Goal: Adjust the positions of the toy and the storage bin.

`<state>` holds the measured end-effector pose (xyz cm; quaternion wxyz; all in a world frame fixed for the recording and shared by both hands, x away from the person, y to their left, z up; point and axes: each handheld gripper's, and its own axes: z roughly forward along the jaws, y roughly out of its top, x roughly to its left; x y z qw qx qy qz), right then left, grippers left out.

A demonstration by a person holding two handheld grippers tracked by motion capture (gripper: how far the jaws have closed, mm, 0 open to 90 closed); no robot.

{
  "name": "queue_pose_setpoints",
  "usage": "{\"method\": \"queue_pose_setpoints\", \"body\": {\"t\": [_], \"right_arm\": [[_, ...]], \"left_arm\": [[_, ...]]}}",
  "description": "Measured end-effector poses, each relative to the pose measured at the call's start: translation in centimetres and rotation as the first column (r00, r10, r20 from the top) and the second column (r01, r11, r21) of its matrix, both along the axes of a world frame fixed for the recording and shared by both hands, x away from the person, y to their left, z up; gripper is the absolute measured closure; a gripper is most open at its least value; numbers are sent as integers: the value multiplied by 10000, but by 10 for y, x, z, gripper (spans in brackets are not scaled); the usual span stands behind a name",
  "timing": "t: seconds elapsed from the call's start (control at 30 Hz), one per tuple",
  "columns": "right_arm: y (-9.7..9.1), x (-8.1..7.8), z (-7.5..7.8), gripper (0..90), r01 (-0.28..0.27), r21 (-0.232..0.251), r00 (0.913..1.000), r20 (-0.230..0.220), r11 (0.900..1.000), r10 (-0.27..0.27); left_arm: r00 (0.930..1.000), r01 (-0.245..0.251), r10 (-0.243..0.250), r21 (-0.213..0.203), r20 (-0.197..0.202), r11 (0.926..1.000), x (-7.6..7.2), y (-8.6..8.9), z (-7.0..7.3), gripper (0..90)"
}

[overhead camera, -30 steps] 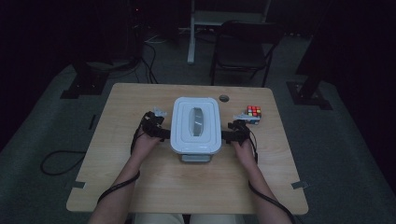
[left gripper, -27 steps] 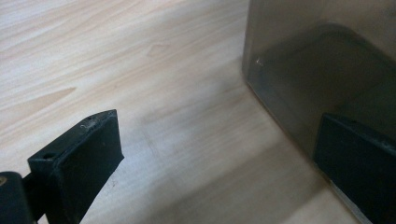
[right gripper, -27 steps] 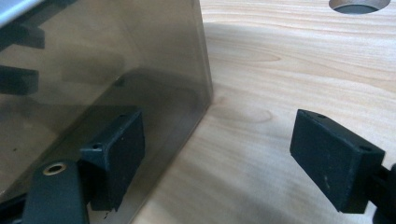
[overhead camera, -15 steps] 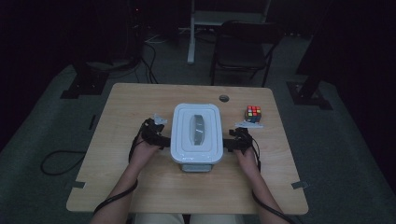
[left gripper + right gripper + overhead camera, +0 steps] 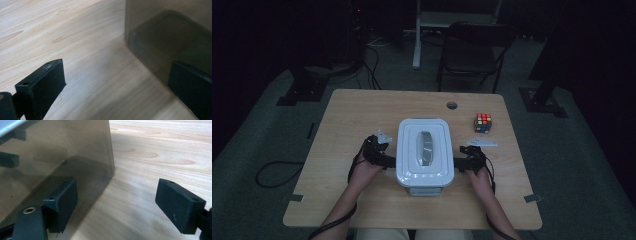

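A translucent box with a white lid (image 5: 424, 152) stands in the middle of the wooden table (image 5: 362, 115). My left gripper (image 5: 384, 159) is at the box's left side and my right gripper (image 5: 462, 164) at its right side, both pointing inward at it. In the left gripper view the left gripper (image 5: 116, 68) has its jaws wide apart, with the smoky box wall (image 5: 170, 30) just ahead. In the right gripper view the right gripper (image 5: 117, 186) is open too, one jaw lying against the box wall (image 5: 50, 152). Neither gripper clasps anything.
A colour cube (image 5: 483, 122) sits at the table's right, behind my right hand. A small round cable hole (image 5: 452, 105) lies near the far edge. A dark chair (image 5: 472, 45) and stands are on the floor beyond the table.
The box and both hands at its sides have slid toward the near edge of the table. The colour cube has stayed where it was.
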<state>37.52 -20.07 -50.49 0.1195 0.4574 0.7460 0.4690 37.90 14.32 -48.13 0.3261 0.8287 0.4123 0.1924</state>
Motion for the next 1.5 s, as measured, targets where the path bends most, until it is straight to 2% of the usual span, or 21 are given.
{"method": "queue_pose_setpoints", "body": {"t": [0.27,0.43,0.97,1.13,1.2,1.23,1.3,1.33,1.37,1.4,1.5], "right_arm": [[-5,-17,0,179,-108,34,9999,49,9999,108],[-7,-25,-2,179,-34,248,10000,-12,9997,34],[-7,-43,-1,191,7,183,10000,-15,9998,-7],[-8,-49,-1,185,50,164,10000,-32,9999,-50],[-10,-51,0,152,126,112,9999,32,9999,-126],[-11,-51,-1,131,152,243,9998,84,9996,-154],[-13,-50,0,134,276,290,9995,114,9992,-280],[-13,-50,0,134,276,290,9995,114,9992,-280],[-16,-48,2,132,561,59,9982,207,9984,-563],[-17,-47,2,130,645,32,9977,198,9979,-646],[-23,-41,4,128,720,-116,9973,169,9973,-718]], "left_arm": [[9998,188,-188,-72,15,9998,-16,-2,1,20],[9998,181,-181,-170,7,9997,-22,-2,0,21],[9990,428,-428,58,84,9991,-39,-4,4,20],[9990,441,-439,-629,55,9970,-40,1,5,19],[9988,492,-486,-1053,87,9932,-40,5,4,19],[9987,514,-514,-1272,33,9905,-40,7,4,19],[9984,558,-560,-1522,25,9868,-40,10,3,19],[9984,558,-560,-1522,25,9868,-40,10,3,19],[9986,533,-531,-1479,54,9876,-40,10,2,19],[9984,563,-554,-1438,99,9880,-40,12,1,19],[9986,523,-508,-1402,144,9887,-41,14,-1,19]]}}
